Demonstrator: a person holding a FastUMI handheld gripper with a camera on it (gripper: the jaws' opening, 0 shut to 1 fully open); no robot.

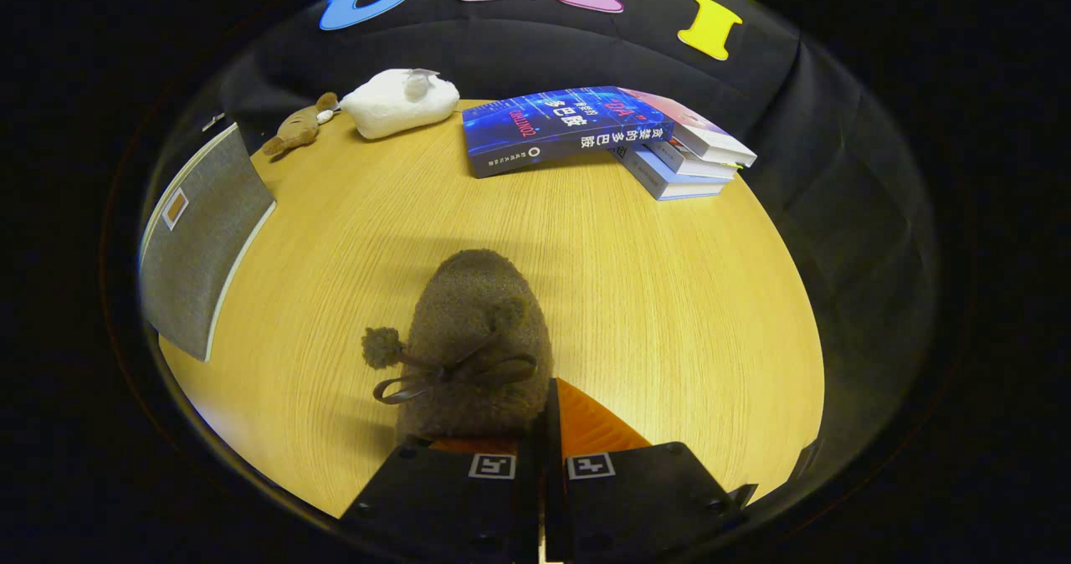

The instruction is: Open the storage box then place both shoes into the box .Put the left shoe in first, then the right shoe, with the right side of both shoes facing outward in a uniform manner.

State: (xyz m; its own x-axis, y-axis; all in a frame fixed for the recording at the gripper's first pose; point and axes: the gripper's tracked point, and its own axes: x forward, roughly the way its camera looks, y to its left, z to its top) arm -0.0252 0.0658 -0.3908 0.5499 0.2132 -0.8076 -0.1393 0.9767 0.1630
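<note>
A brown fuzzy shoe (473, 330) with a dark ribbon bow and a pompom sits just ahead of my fingers, its toe pointing away from me. My gripper (545, 417) is shut on the shoe's rear edge, and almost no gap shows between the fingers. The shoe seems to hang a little above the wooden table (669, 296), with a soft shadow beyond its toe. To the far left of the shoe, at the table's edge, stands the grey fabric storage box (201, 238), white-trimmed and bearing a small label. I cannot tell whether the box is open.
A stack of books (602, 133) lies at the table's far side, right of centre. A white plush toy (400, 102) and a small brown plush toy (297, 129) rest at the far left corner, beyond the box. Bare tabletop stretches to the right of the shoe.
</note>
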